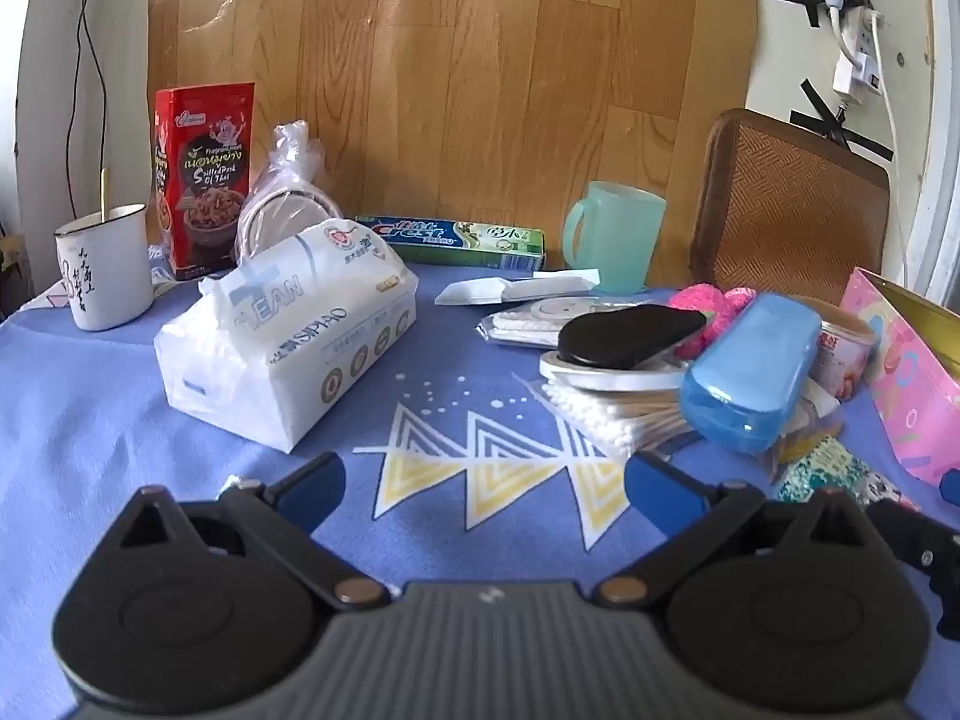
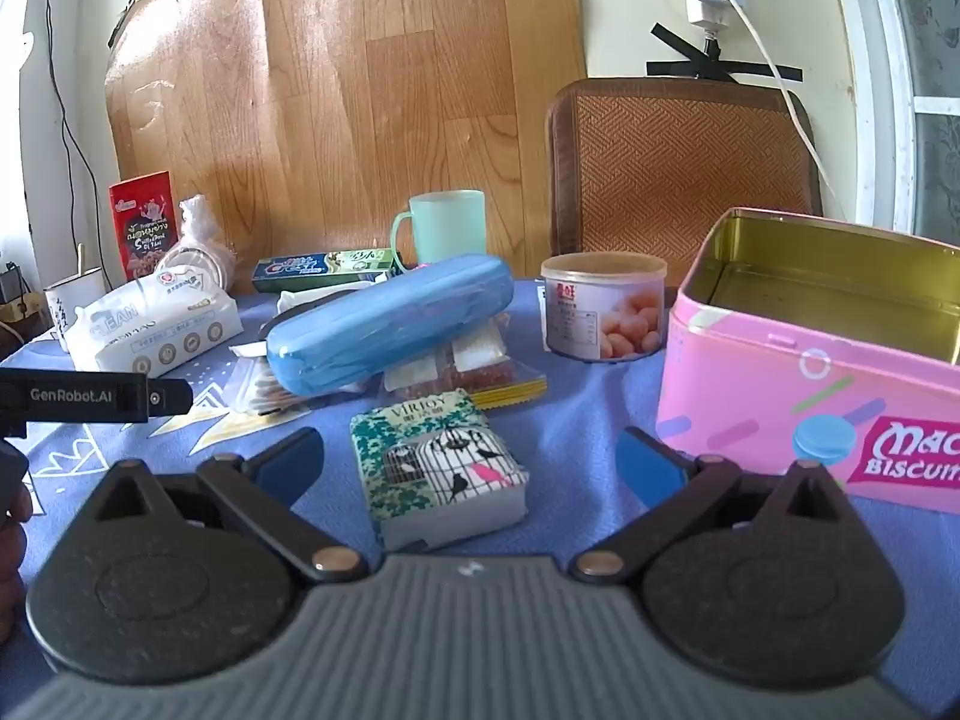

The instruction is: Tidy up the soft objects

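Tissue pack (image 2: 441, 468) with the birdcage print lies flat on the blue cloth (image 2: 576, 408), just left of the open pink biscuit tin (image 2: 798, 372). Between that tin and the pack hovers the right gripper (image 2: 471, 459), spread wide around the pack without touching it. Further left of the tin, the left gripper (image 1: 483, 483) gapes empty over bare cloth.

We get bright daylight from the right, with glare streaks on the wood-grain panel (image 1: 450, 72). Both fisheye views bend hard at the edges, corners dark. Sharp mid-frame, soft shadows on the blue tablecloth (image 2: 570, 420).
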`<state>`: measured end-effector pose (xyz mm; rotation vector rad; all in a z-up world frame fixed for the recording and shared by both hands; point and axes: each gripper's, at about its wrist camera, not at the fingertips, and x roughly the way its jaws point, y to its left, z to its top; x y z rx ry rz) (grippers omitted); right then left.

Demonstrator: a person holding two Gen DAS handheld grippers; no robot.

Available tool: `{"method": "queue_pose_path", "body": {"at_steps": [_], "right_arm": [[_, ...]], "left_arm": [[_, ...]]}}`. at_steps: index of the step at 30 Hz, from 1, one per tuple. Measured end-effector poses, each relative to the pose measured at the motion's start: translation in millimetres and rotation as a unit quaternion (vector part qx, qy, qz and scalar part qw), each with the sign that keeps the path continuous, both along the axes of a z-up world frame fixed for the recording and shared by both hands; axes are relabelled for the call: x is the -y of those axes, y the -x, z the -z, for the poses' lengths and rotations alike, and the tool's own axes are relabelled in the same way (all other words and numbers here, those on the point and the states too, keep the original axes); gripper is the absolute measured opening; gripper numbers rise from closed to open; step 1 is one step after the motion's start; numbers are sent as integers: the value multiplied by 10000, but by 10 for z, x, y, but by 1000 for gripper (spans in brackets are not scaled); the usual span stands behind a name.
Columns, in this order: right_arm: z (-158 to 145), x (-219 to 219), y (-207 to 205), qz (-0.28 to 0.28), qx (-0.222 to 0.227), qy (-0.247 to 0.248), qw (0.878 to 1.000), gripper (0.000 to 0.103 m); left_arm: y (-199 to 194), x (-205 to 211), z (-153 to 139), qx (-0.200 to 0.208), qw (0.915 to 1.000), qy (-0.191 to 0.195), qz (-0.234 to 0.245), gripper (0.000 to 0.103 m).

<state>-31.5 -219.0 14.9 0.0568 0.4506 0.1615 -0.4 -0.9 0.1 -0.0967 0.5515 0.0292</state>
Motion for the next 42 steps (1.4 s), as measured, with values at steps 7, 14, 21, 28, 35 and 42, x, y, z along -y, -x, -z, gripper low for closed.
{"method": "queue_pose_path", "body": {"at_steps": [7, 14, 21, 28, 35, 42], "right_arm": [[-3, 1, -1, -2, -7, -3, 10000, 103], [-5, 4, -4, -3, -14, -10, 10000, 103], [2, 0, 3, -15, -9, -18, 10000, 103], [8, -8, 4, -18, -16, -27, 10000, 103], [3, 3, -1, -77, -46, -66, 9999, 103], [0, -8, -10, -87, -106, -56, 9999, 103]], "left_arm": [[42, 52, -11, 44, 9999, -75, 137, 103], [20, 32, -26, 49, 9998, 50, 208, 103], [5, 52, -9, -53, 9998, -38, 193, 103], [-4, 54, -1, -63, 9997, 15, 243, 102], [-5, 70, 1, -17, 9996, -19, 294, 100], [-5, 51, -1, -4, 9995, 24, 322, 100]]}}
